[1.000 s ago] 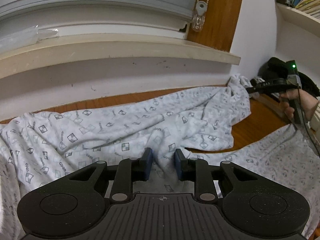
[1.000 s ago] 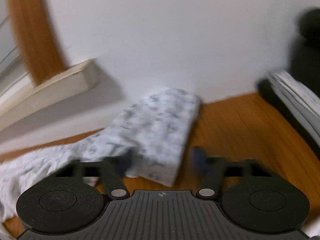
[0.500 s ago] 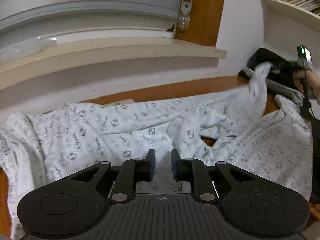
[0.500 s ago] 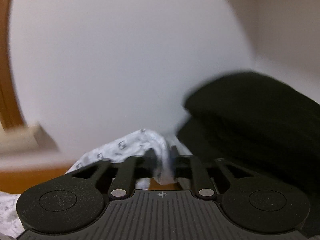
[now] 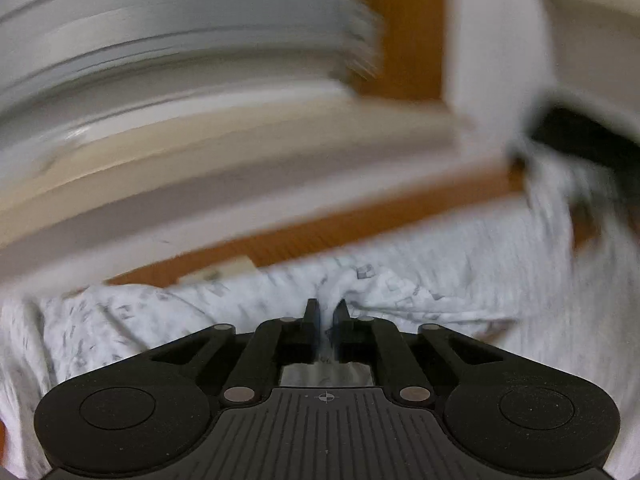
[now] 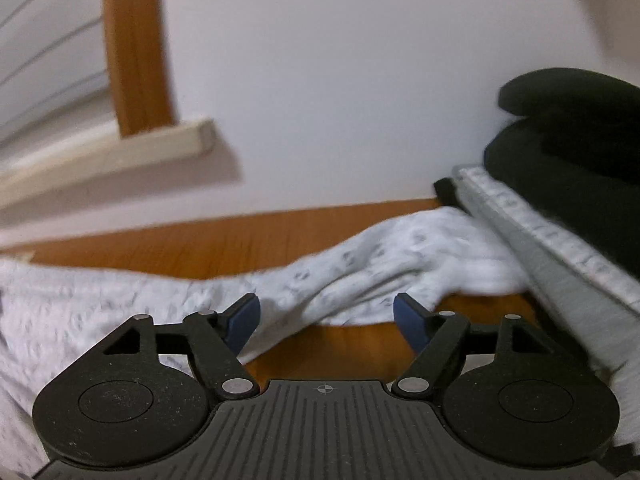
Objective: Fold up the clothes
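Spread along the wooden worktop (image 6: 168, 240): patterned garment (image 5: 420, 248), long axis running left to right. Pinched at its near edge by the left gripper (image 5: 327, 312), jaws just closed on a fold. Released from the right gripper (image 6: 326, 312), jaws just opened wide, sleeve end (image 6: 440, 240) lying just ahead.

We can read no words or numbers. The white garment (image 5: 420, 280) carries small printed square marks and letter-like shapes, but motion blur leaves them illegible to us in both views.
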Demonstrator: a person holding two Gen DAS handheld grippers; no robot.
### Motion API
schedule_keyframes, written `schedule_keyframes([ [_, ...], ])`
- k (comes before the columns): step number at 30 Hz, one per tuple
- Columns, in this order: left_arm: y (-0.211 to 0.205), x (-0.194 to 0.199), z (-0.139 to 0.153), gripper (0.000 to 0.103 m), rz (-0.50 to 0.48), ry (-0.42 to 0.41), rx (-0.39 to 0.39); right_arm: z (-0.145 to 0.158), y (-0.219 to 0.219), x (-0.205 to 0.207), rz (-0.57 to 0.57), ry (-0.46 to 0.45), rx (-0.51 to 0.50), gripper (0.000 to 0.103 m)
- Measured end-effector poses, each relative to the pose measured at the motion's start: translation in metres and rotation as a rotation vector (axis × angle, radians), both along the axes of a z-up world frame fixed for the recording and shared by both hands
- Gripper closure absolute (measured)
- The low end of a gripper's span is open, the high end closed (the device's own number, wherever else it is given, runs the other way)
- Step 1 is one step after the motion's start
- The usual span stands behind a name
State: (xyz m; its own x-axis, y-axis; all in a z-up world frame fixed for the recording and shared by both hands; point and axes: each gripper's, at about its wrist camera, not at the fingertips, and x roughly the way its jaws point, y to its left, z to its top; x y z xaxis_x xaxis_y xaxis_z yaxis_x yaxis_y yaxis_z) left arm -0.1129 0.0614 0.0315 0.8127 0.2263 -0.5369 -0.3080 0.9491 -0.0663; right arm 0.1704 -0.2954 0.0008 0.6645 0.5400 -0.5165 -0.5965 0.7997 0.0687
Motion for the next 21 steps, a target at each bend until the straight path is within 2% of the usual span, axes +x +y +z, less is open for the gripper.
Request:
schedule_keyframes([
  [2, 0.014, -0.005, 0.008, 0.096, 0.034, -0.056, -0.063, -0.008, 0.005, 0.001, 0.0, -0.012, -0.023, 0.029],
  [5, 0.02, -0.009, 0.001, 0.096, 0.045, -0.059, -0.072, -0.012, -0.003, 0.009, -0.034, 0.057, 0.003, 0.028],
  [7, 0.024, -0.012, -0.006, 0.096, 0.049, -0.062, -0.086, -0.013, -0.009, 0.015, -0.064, 0.107, 0.016, 0.022],
  [10, 0.027, -0.017, -0.018, 0.095, 0.042, -0.081, -0.112, -0.014, -0.01, 0.016, -0.087, 0.107, 0.02, 0.022],
  [12, 0.032, -0.019, -0.024, 0.094, 0.045, -0.082, -0.163, -0.015, -0.006, 0.015, -0.091, 0.098, -0.007, 0.021],
  [17, 0.051, -0.026, -0.025, 0.09, 0.062, -0.145, -0.3, -0.017, 0.008, 0.011, -0.066, 0.067, -0.098, 0.016],
  [21, 0.052, -0.027, -0.024, 0.09, 0.053, -0.161, -0.317, -0.017, 0.005, 0.01, -0.066, 0.071, -0.093, 0.016],
])
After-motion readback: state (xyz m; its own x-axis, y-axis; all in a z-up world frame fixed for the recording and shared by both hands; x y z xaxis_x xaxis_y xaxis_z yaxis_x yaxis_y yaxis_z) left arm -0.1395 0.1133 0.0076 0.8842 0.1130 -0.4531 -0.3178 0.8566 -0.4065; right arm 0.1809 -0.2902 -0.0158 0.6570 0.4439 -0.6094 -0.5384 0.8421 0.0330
